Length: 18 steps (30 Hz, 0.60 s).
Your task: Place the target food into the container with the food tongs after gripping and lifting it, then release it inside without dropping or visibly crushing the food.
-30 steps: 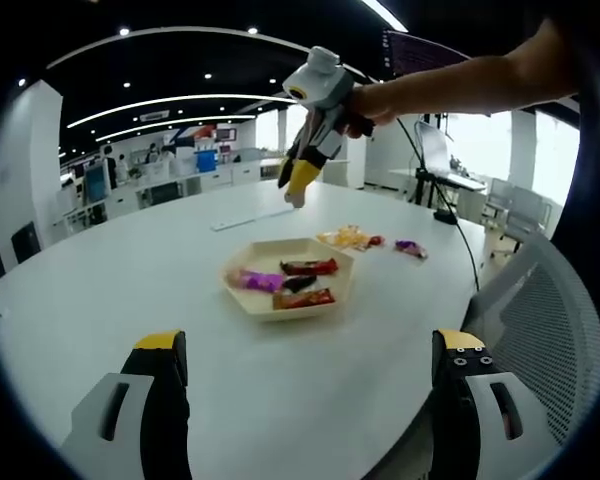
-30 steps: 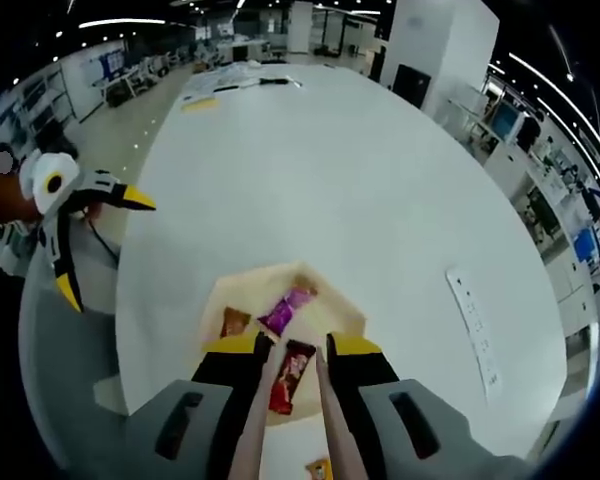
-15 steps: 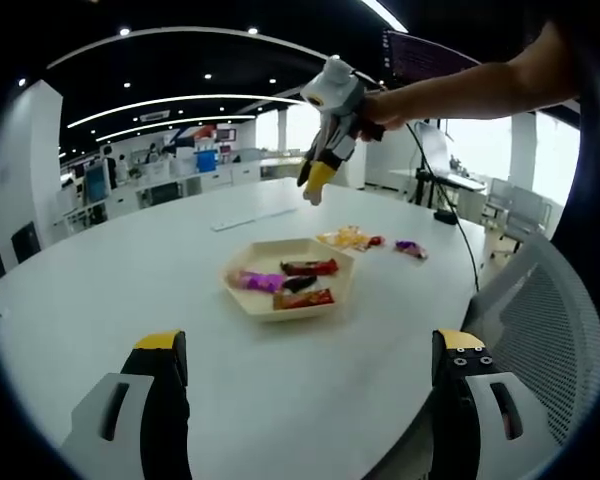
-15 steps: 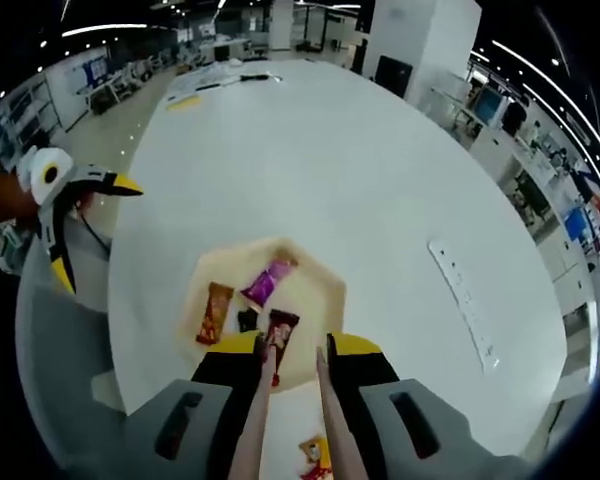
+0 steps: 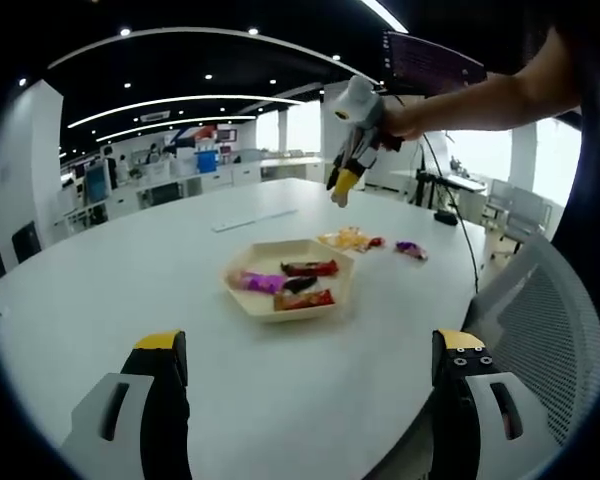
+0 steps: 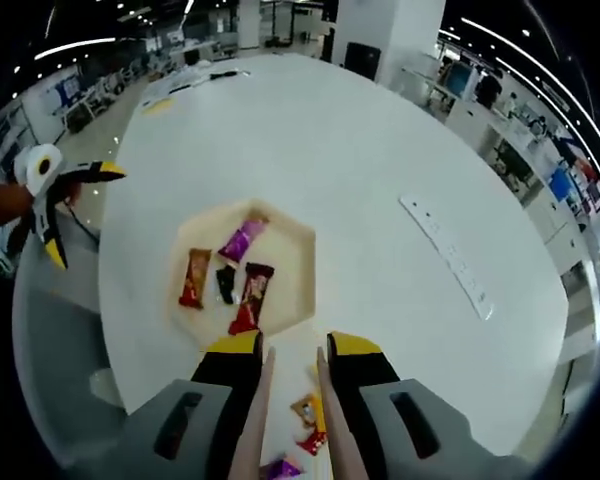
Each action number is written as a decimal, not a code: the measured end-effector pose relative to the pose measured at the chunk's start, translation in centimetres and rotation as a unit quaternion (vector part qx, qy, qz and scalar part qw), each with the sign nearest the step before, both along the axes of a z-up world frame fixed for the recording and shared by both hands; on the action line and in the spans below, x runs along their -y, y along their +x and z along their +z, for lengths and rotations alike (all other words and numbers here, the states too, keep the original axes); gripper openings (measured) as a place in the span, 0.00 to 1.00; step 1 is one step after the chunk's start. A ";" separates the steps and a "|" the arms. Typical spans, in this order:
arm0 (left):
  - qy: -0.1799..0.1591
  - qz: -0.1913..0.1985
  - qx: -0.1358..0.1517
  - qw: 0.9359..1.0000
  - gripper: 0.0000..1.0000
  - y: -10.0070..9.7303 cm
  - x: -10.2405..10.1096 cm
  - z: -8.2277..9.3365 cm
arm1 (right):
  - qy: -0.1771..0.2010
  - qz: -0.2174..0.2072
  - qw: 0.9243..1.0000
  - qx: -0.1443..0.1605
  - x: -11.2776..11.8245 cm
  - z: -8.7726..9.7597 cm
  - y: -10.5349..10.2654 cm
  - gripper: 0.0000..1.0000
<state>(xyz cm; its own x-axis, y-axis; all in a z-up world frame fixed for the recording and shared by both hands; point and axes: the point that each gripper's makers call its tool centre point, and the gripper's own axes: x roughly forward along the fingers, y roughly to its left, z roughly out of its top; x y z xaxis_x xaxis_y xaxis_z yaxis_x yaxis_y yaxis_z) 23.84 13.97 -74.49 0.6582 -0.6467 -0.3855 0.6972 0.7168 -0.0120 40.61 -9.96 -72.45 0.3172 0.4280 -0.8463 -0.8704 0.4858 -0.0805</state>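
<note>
A beige hexagonal tray (image 5: 268,254) (image 6: 283,252) sits on the white round table (image 5: 130,270) and holds several snack packets, among them a purple one (image 6: 238,240) and a dark red one (image 6: 256,284). Loose packets lie beside it: an orange one (image 6: 307,409) (image 5: 348,238), a red one (image 6: 313,441) and a purple one (image 5: 410,248). My right gripper (image 6: 292,346) (image 5: 342,184) hangs in the air, shut on the food tongs (image 6: 263,400); the tong arms are apart with nothing between them, over the table between tray and loose packets. My left gripper (image 5: 310,345) (image 6: 80,212) stands open near the table edge.
A long white strip (image 6: 446,256) (image 5: 252,218) lies on the table beyond the tray. A grey mesh chair (image 5: 550,320) stands at the table's edge beside the left gripper. Desks and screens fill the room behind.
My right gripper with the tongs has drawn back from above the tray to over the loose packets. The left gripper and the tray's packets have stayed put.
</note>
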 end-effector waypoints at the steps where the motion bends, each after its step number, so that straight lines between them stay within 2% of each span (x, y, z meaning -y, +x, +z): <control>1: -0.001 0.001 0.000 1.000 0.99 0.0 0.0 0.1 | -0.001 -0.003 1.000 0.000 0.4 -0.1 -0.1 0.25; 18: 0.003 -0.001 -0.002 1.000 0.99 -0.1 0.1 -0.1 | -0.010 -0.056 0.998 -0.006 7.0 -1.8 -1.2 0.25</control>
<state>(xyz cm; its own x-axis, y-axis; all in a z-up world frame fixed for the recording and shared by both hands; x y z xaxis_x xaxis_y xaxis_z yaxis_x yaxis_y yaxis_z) 23.77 13.90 -74.56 0.6554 -0.6455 -0.3922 0.6988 0.7153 -0.0095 39.42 -16.92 -74.21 0.3513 0.3738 -0.8584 -0.8117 0.5785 -0.0803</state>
